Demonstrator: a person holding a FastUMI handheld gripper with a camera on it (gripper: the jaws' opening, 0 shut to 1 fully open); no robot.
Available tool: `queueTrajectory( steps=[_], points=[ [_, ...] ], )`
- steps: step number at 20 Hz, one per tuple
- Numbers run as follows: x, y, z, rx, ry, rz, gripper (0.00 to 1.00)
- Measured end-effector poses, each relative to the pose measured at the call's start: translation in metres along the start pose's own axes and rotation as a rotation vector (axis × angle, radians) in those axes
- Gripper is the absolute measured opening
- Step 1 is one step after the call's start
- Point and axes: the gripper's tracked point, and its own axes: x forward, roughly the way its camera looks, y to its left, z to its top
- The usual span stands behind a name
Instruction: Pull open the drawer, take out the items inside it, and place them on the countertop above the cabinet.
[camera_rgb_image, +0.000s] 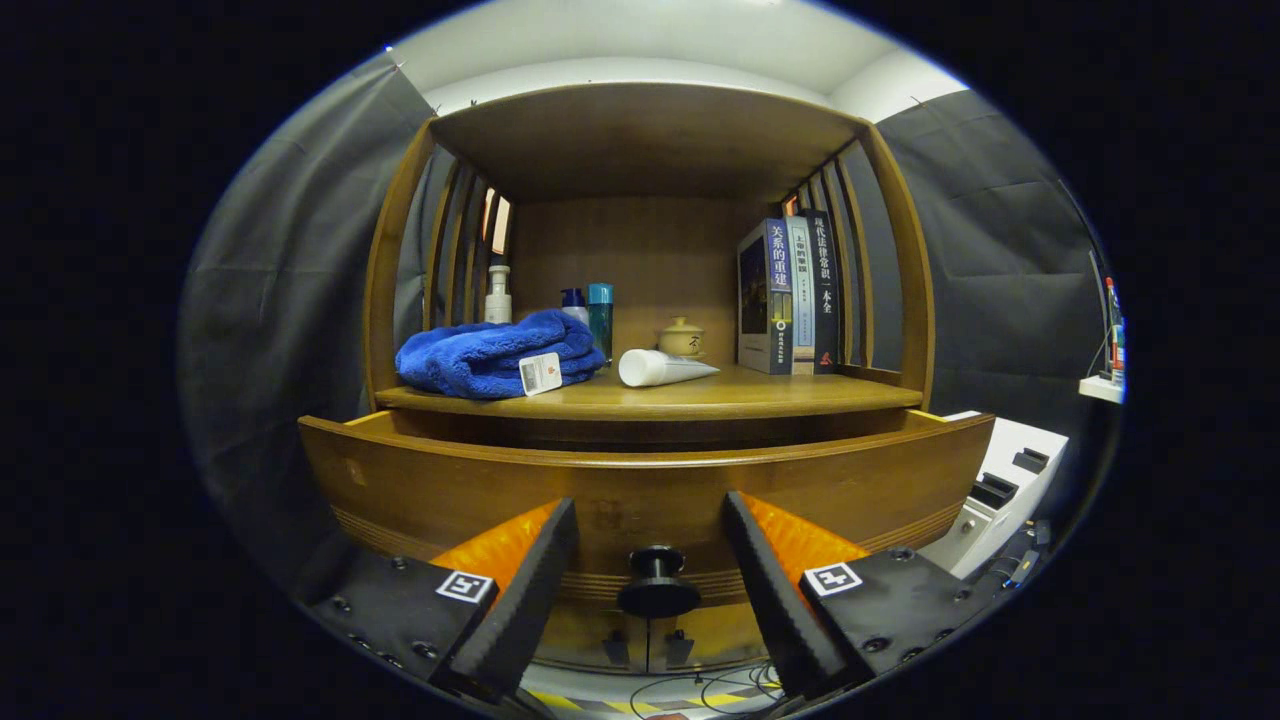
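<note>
The wooden drawer (450, 490) stands pulled out from the cabinet, its front panel just ahead of me and its inside hidden behind that panel. Its dark round knob (657, 590) sits between my fingers, touching neither of them. My gripper (650, 525) is open, with the left finger (520, 590) and the right finger (770, 580) well apart on either side of the knob. Above the drawer lies the wooden countertop (760, 395). On it rest a folded blue towel (480, 360) with a white tag and a white tube (660, 368) lying on its side.
At the back of the countertop stand a white pump bottle (498, 297), two blue bottles (590, 305) and a small lidded pot (681, 338). Three books (790, 295) stand at its right. Slatted wooden sides and a top shelf enclose it. A white device (1000, 490) sits to the right, cables below.
</note>
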Motion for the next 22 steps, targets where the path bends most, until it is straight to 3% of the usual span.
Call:
queueTrajectory(
  steps=[12, 22],
  points=[
    [0.061, 0.003, 0.005, -0.014, -0.002, -0.015, 0.97],
    [0.069, 0.002, 0.006, -0.016, -0.010, -0.016, 0.97]
  ],
)
